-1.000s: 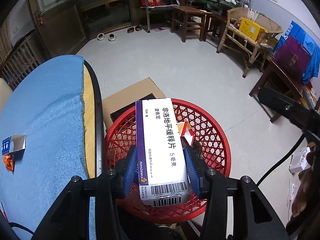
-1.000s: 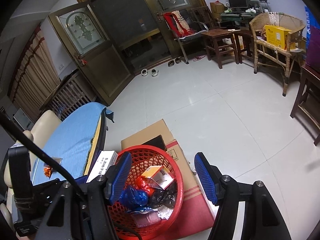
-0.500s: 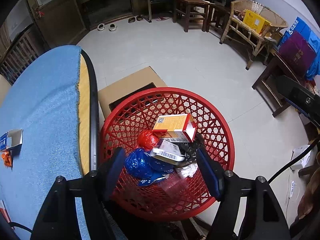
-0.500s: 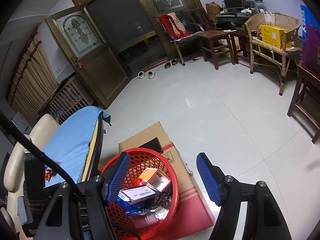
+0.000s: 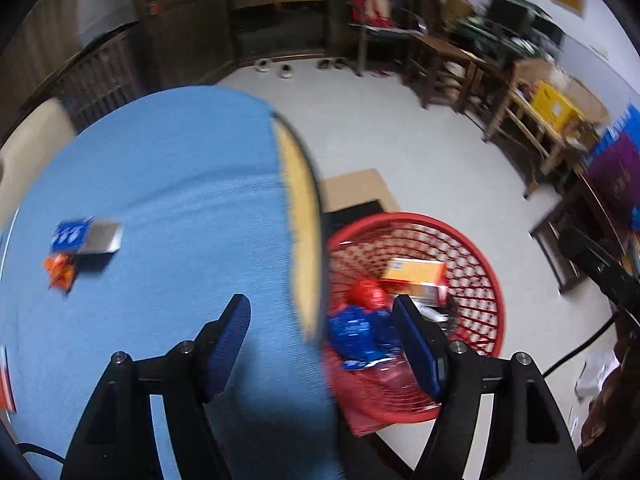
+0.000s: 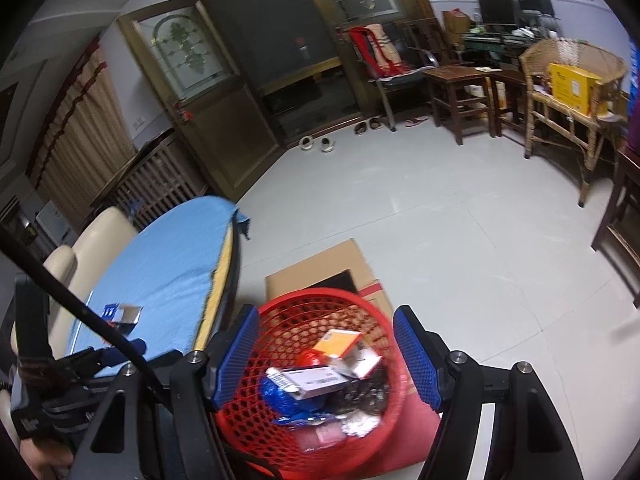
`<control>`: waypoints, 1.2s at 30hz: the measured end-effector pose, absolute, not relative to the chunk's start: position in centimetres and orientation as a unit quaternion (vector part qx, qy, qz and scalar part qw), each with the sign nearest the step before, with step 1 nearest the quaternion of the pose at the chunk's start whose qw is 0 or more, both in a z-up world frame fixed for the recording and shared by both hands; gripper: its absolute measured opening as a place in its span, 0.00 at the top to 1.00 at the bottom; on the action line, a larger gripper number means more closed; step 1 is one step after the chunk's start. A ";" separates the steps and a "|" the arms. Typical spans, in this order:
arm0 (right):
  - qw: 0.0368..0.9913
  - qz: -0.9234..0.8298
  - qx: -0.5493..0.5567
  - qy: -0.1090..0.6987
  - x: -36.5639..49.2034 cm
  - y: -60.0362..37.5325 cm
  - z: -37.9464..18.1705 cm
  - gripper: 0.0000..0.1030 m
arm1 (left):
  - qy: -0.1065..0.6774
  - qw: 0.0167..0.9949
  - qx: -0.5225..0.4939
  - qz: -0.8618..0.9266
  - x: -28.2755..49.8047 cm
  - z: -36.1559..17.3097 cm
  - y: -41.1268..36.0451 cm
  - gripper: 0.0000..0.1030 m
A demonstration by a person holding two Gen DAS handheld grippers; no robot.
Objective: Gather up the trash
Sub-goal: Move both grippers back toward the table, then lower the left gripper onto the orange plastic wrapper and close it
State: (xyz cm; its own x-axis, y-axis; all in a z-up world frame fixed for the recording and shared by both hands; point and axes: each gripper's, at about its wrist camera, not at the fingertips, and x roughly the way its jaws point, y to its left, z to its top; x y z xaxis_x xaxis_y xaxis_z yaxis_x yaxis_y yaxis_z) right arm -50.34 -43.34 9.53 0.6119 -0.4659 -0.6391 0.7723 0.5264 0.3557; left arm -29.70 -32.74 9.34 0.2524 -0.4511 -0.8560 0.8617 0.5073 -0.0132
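Observation:
The red mesh basket (image 5: pixel 486 264) stands on the floor beside the blue-clothed table (image 5: pixel 168 184). It holds several pieces of trash, among them the white medicine box (image 6: pixel 316 380), an orange box (image 5: pixel 416 276) and blue wrappers (image 5: pixel 356 332). My left gripper (image 5: pixel 324 344) is open and empty, over the table edge. On the table lie a small blue-and-silver open box (image 5: pixel 88 236) and an orange wrapper (image 5: pixel 60 272). My right gripper (image 6: pixel 326 356) is open and empty above the basket (image 6: pixel 276 412).
A flattened cardboard box (image 6: pixel 320 272) lies on the floor behind the basket. A cream chair (image 6: pixel 80 248) stands behind the table. Wooden stools (image 6: pixel 460 96), a wicker chair (image 6: pixel 572 92) and a dark side table (image 5: pixel 580 216) line the room's far side and right.
My left gripper opened and dropped the white medicine box into the basket, then swung left over the table. The right gripper stayed open above the basket.

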 end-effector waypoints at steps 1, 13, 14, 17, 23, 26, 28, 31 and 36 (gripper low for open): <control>0.842 -0.364 0.315 0.243 -49.8 -42.8 9.6 0.29 | 0.433 0.761 0.230 -0.425 -28.8 9.5 -31.8 0.28; 0.877 -0.284 0.265 0.283 -41.2 -37.3 10.4 0.29 | 0.472 0.825 0.128 -0.285 -16.9 7.7 -20.4 0.28; 0.878 -0.280 0.262 0.286 -40.6 -36.9 10.4 0.29 | 0.473 0.829 0.122 -0.273 -15.8 7.4 -19.6 0.28; 0.883 -0.265 0.250 0.297 -39.1 -35.5 10.4 0.29 | 0.478 0.838 0.103 -0.242 -12.9 6.5 -18.1 0.28; 0.887 -0.252 0.231 0.311 -37.7 -33.5 10.6 0.29 | 0.499 0.836 0.062 -0.222 -7.4 4.1 -17.7 0.28; 0.885 -0.253 0.227 0.318 -37.4 -33.1 10.6 0.29 | 0.515 0.826 0.054 -0.222 -5.7 2.8 -18.5 0.28; 0.883 -0.254 0.226 0.323 -37.3 -33.0 10.5 0.29 | 0.515 0.825 0.050 -0.227 -5.1 2.4 -19.2 0.28; 0.879 -0.256 0.227 0.332 -37.2 -33.1 10.2 0.29 | 0.512 0.825 0.053 -0.231 -4.5 2.2 -20.1 0.28; 0.876 -0.254 0.227 0.340 -36.5 -33.5 9.9 0.29 | 0.505 0.830 0.053 -0.231 -3.2 2.1 -21.1 0.28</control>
